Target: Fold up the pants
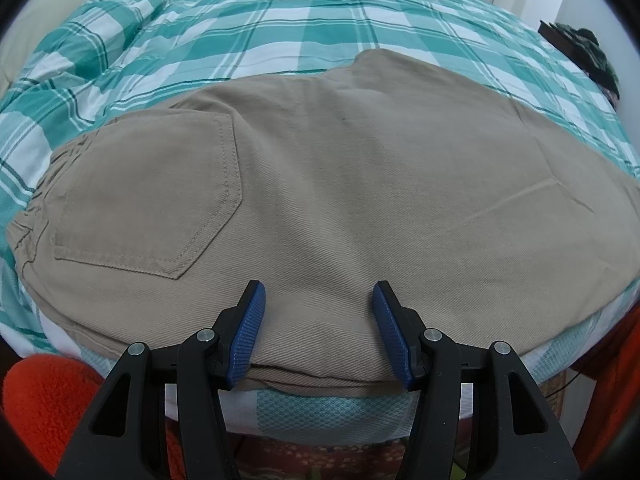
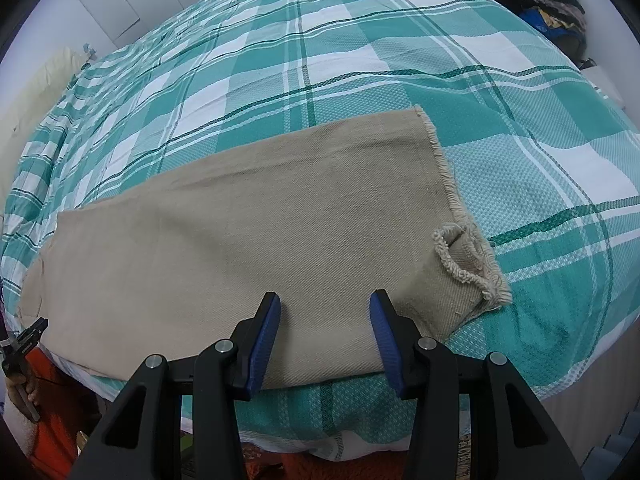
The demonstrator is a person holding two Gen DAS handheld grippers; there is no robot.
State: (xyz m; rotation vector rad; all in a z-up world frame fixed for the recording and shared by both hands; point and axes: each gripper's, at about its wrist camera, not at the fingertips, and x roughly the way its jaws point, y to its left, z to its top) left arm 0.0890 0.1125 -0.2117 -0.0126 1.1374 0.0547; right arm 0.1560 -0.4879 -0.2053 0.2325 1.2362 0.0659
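Observation:
Beige pants [image 1: 360, 184] lie flat on the bed, folded lengthwise, one leg on the other. The back pocket [image 1: 152, 196] and waistband sit at the left in the left wrist view. My left gripper [image 1: 319, 292] is open and empty, just above the pants' near edge. In the right wrist view the leg part [image 2: 260, 240] runs right to the frayed hems [image 2: 468, 256]. My right gripper [image 2: 325, 304] is open and empty over the near edge of the leg, left of the hems. The left gripper [image 2: 24, 340] shows at the far left.
The bed carries a teal and white checked cover [image 2: 360, 60]. Its near edge [image 1: 328, 408] drops right under the grippers. Orange fabric [image 1: 44, 396] sits low at the left. A pile of dark clothes [image 2: 556, 8] lies beyond the bed's far right corner.

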